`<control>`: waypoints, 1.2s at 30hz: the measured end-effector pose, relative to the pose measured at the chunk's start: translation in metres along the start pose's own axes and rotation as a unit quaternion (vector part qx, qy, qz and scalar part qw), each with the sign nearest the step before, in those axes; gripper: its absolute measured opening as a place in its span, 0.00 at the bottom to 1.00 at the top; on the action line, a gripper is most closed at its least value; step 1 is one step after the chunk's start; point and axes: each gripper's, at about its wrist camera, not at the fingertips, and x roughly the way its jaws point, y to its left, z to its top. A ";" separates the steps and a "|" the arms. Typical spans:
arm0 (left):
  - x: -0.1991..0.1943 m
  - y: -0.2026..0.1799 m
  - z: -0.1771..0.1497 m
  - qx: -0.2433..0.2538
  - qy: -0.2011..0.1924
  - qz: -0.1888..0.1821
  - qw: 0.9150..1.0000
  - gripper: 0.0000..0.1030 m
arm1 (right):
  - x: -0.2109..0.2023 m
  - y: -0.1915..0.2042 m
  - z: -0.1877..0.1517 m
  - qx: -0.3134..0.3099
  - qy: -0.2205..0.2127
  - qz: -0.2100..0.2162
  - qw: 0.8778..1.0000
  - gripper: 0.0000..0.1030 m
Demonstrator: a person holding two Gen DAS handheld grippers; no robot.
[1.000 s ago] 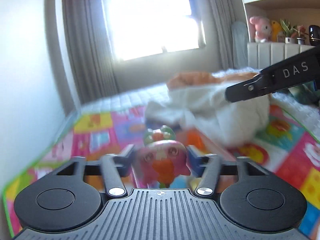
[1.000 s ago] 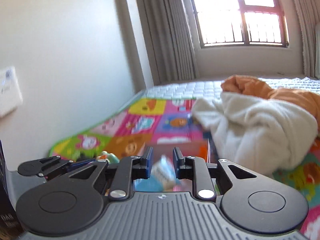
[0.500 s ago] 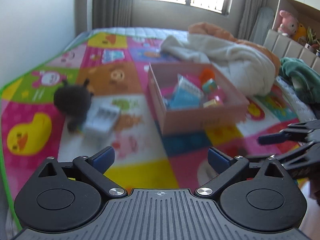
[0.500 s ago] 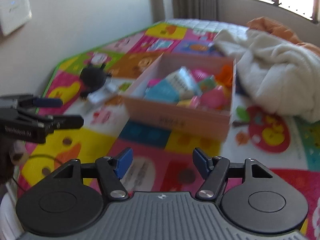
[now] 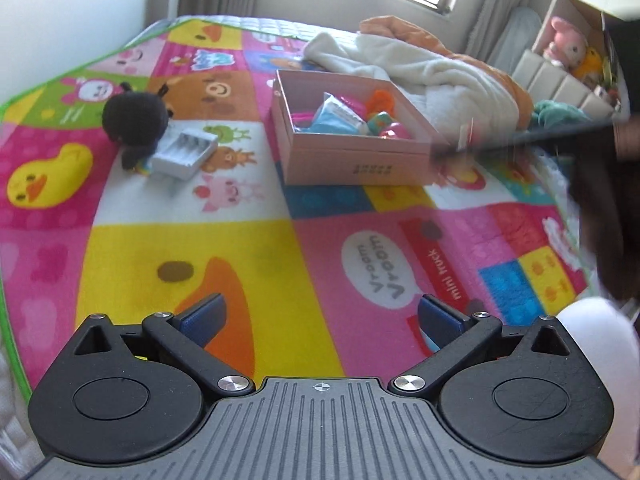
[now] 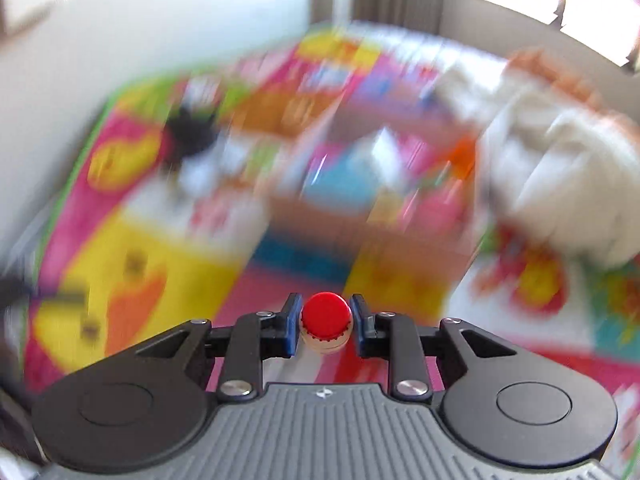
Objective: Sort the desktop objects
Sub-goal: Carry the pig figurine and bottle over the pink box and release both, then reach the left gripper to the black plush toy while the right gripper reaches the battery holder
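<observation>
Red-capped bottle (image 6: 326, 326) clamped in the right hand-held gripper (image 6: 326, 330).
Its jaws have just closed on the cap; the left hand-held gripper (image 5: 320, 320) gapes wide and empty above the mat (image 5: 280, 260), box (image 5: 352, 160) well beyond.

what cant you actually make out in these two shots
- Right wrist view: everything past the tongs and their red-capped item is motion-blurred.
- Left wrist view: the right tongs are a dark smear, nothing legible.
- Left wrist view: pink box contents overlap; the label print is too small.
</observation>
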 end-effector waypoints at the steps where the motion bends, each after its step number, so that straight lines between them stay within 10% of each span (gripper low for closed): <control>1: -0.003 0.000 0.000 -0.002 -0.003 -0.003 1.000 1.00 | -0.004 -0.006 0.018 0.006 -0.020 -0.012 1.000 0.24; 5: -0.001 -0.004 -0.003 0.006 -0.010 0.008 1.000 1.00 | 0.000 -0.034 0.077 0.048 -0.067 -0.055 0.995 0.58; 11: 0.031 0.009 -0.023 -0.009 0.010 0.031 0.999 1.00 | 0.009 -0.032 0.094 0.066 -0.087 -0.044 0.993 0.58; 18: 0.033 0.042 -0.029 -0.048 -0.020 0.079 0.996 1.00 | 0.076 0.069 0.085 -0.018 -0.040 0.052 0.998 0.59; 21: 0.025 0.056 -0.027 -0.054 -0.028 0.099 0.993 1.00 | 0.123 0.115 0.089 -0.042 -0.018 0.087 0.995 0.82; 29: 0.006 0.100 -0.032 -0.081 -0.038 0.128 0.988 1.00 | 0.229 0.171 0.082 -0.117 0.030 0.044 0.992 0.88; 33: 0.002 0.121 -0.026 -0.118 -0.064 0.161 0.978 1.00 | 0.220 0.165 0.065 -0.130 0.016 0.055 0.990 0.81; 35: -0.001 0.131 -0.022 -0.146 -0.083 0.172 0.971 1.00 | 0.201 0.162 0.053 -0.150 0.012 0.065 0.987 0.27; 36: -0.002 0.135 -0.019 -0.158 -0.092 0.174 0.968 1.00 | 0.188 0.160 0.047 -0.155 0.025 0.074 0.985 0.19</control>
